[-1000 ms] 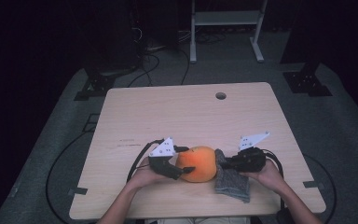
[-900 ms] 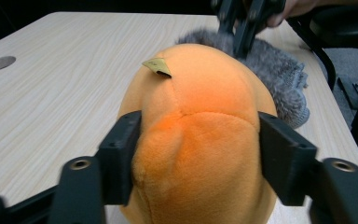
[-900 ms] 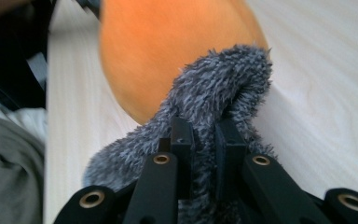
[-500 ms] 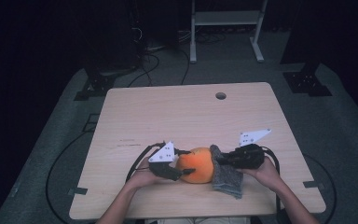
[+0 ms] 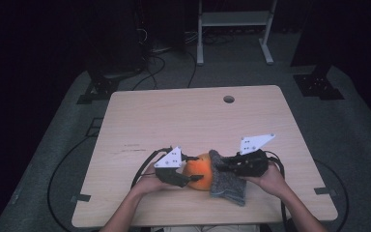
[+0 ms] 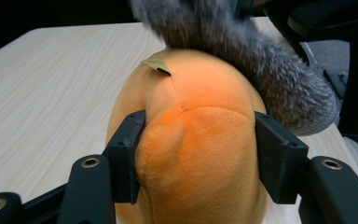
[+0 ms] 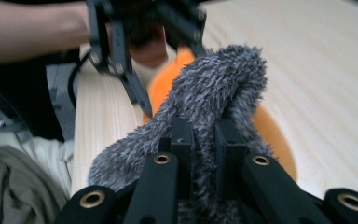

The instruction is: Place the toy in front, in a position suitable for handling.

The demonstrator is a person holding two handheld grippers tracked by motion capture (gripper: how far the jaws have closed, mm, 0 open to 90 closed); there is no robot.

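So the left gripper (image 6: 196, 154) has just been closing and its jaws are now squeezing the orange plush (image 6: 191, 140) from both sides; you can see the fabric bulging out between the pads. That pins the plush at the near edge of the table (image 5: 183, 116), right in front of the person.

The right gripper (image 7: 205, 140) is clamped tight on a fold of the grey fuzzy cloth (image 7: 205, 93). A second ago that cloth lay mostly flat on the table beside the plush; now its pinched edge is lifted and draped against the plush's right side and top, with the rest hanging down to the wood (image 5: 229, 186).

My read: one side holds the plush steady while the other pulls the cloth up over it, like a cover or a sock. It's barely on yet, just touching the top. Farther back the table is bare apart from the cable hole (image 5: 229, 99).
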